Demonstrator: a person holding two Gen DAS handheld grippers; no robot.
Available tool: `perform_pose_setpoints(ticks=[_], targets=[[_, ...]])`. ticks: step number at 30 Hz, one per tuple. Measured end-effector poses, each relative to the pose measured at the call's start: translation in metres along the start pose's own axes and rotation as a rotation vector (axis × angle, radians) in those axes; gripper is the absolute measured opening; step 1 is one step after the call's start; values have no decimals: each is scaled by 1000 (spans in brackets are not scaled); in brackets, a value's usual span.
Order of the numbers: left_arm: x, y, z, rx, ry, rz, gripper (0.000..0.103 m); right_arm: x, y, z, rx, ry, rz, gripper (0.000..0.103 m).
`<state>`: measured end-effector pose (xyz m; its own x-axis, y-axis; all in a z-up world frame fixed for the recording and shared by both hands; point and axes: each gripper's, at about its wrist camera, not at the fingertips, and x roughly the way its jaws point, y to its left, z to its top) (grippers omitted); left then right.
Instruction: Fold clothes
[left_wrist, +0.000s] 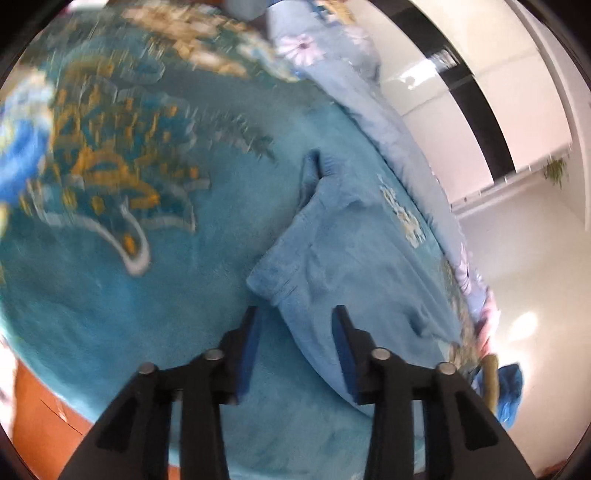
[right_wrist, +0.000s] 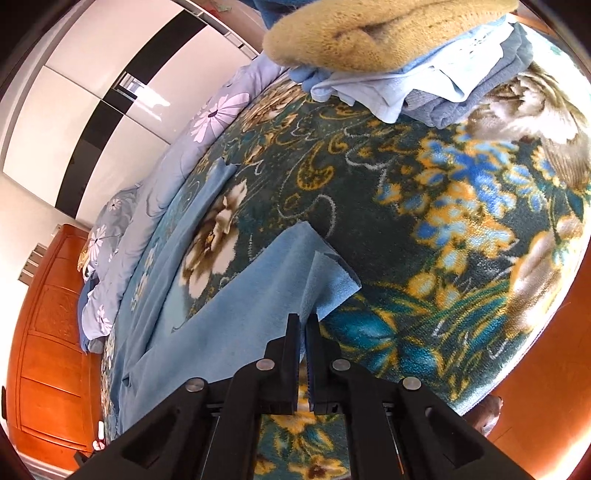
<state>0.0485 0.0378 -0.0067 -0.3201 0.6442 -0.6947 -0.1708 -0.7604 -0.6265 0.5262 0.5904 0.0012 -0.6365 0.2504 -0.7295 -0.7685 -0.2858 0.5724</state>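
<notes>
The light blue garment (left_wrist: 354, 258) lies on a big soft blanket (left_wrist: 147, 295) that covers the bed. In the left wrist view the garment is soft and fuzzy, with a stitched hem and some folds. It runs from the middle of the picture toward 4 o'clock. The left gripper (left_wrist: 295, 325) is at 6 o'clock. Its two black fingers with blue pads stand apart, and the hem of the garment lies just past the tips. The pads do not press on it. This view is blurry on the left side, so the blanket's pattern smears there.

In the right wrist view the right gripper (right_wrist: 303, 321) is also at 6 o'clock. Its fingers are squeezed together on a thin corner of the light blue garment (right_wrist: 258, 288). From there the smooth flat cloth spreads toward 8 o'clock. One pointed corner sticks up near the middle.

The blanket (right_wrist: 461, 221) is thick and woolly, dark teal with blue, yellow and white flowers and curly lines.

At 12 o'clock there is a pile of clothes (right_wrist: 424, 85) on the blanket. A tan fluffy thing (right_wrist: 369, 33) sits on top, with pale blue folded cloth under it.

At 9 o'clock a pale purple quilt (right_wrist: 155, 177) with daisy shapes lies along the blanket's edge. Past it stand a shiny orange wooden headboard (right_wrist: 51, 332) and a glossy white and black wardrobe (right_wrist: 92, 92).
</notes>
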Motion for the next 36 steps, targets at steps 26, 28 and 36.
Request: perform_pose_setpoints(ticks=[26,28,36], targets=[[144,-19,160,-29,208,-171,52,16,10,4,17,23,-68,6],[139,-18,157,-33,194,-230,50,17,11,4,18,24,-71,6],[128,-21,150,8,134,-266,14,20,10,4,25,27,-70,6]])
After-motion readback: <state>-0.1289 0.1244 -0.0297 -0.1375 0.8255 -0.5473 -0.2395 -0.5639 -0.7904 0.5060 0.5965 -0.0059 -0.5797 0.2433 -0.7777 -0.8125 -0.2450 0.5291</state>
